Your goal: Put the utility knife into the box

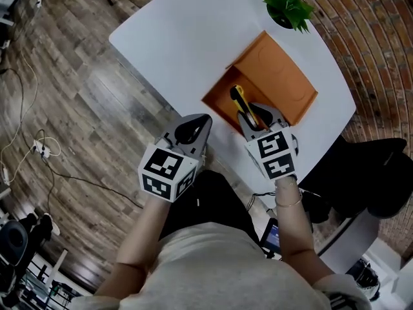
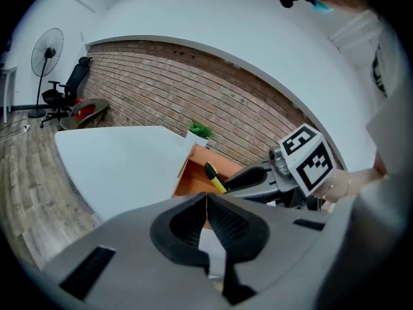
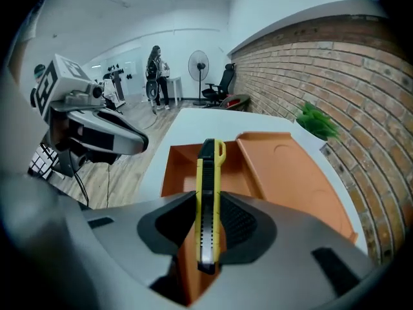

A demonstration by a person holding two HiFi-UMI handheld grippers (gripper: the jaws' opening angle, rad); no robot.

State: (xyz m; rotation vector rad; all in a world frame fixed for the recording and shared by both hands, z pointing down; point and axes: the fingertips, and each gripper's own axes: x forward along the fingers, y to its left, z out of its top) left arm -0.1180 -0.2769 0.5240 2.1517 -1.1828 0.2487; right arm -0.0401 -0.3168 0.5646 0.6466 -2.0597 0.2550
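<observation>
My right gripper (image 3: 207, 202) is shut on a yellow and black utility knife (image 3: 207, 199), which points forward over the open orange box (image 3: 177, 170). In the head view the knife (image 1: 240, 97) sticks out from the right gripper (image 1: 257, 116) above the box's inside (image 1: 222, 99). The box's lid (image 1: 274, 76) lies open to the right. My left gripper (image 1: 191, 133) hangs beside the table's near edge, left of the box; its jaws are shut with nothing between them (image 2: 206, 202). From the left gripper view the knife (image 2: 215, 177) shows over the box (image 2: 193, 176).
The box rests on a white table (image 1: 187, 37). A small green plant (image 1: 287, 5) stands at the table's far end, by a brick wall (image 1: 381, 50). Wooden floor with cables (image 1: 45, 150) lies to the left. A person stands far off (image 3: 157, 76) near a fan.
</observation>
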